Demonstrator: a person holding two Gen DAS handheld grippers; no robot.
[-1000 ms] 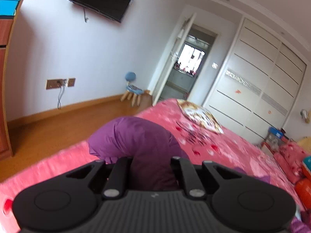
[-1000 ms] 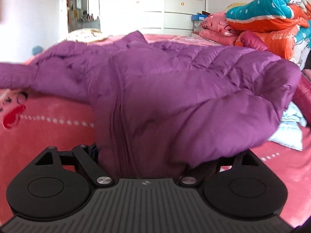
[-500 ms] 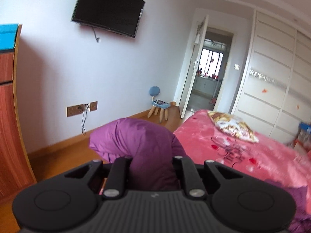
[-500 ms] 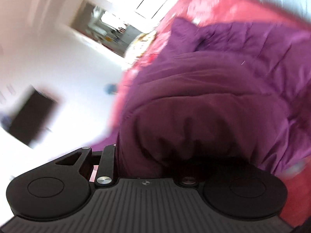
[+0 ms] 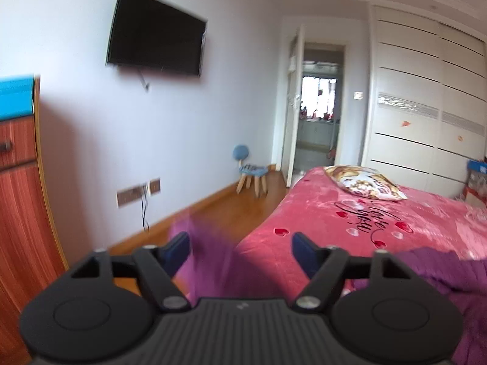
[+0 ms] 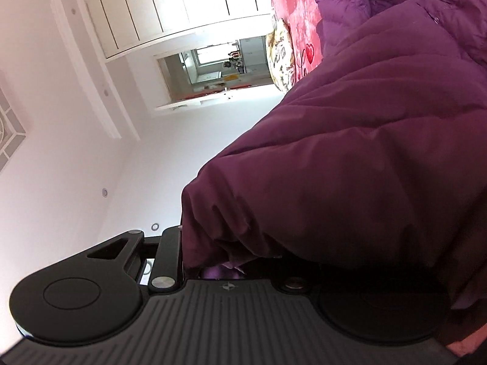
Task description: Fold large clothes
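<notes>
The large purple puffer jacket [image 6: 350,158] lies partly on the pink bed [image 5: 334,222]. In the right wrist view, which is rolled onto its side, my right gripper [image 6: 231,261] is shut on a thick fold of the jacket. The fabric bulges over and hides its right finger. In the left wrist view my left gripper [image 5: 240,243] has its jaws opening wide. A blurred purple sleeve end [image 5: 210,261] hangs loose between them, close to the left finger, and neither pad presses on it. More of the jacket [image 5: 432,270] rests on the bed at the lower right.
A patterned pillow [image 5: 362,182] lies at the far end of the bed. White wardrobe doors [image 5: 426,115] and an open doorway [image 5: 318,121] stand beyond. A wall television [image 5: 155,33], a wooden cabinet [image 5: 21,197] and a small blue stool [image 5: 251,173] line the left side.
My left jaws went from shut on the purple sleeve to spread apart, and the sleeve has slipped down. My right gripper closed on the jacket, rolled onto its side and rose.
</notes>
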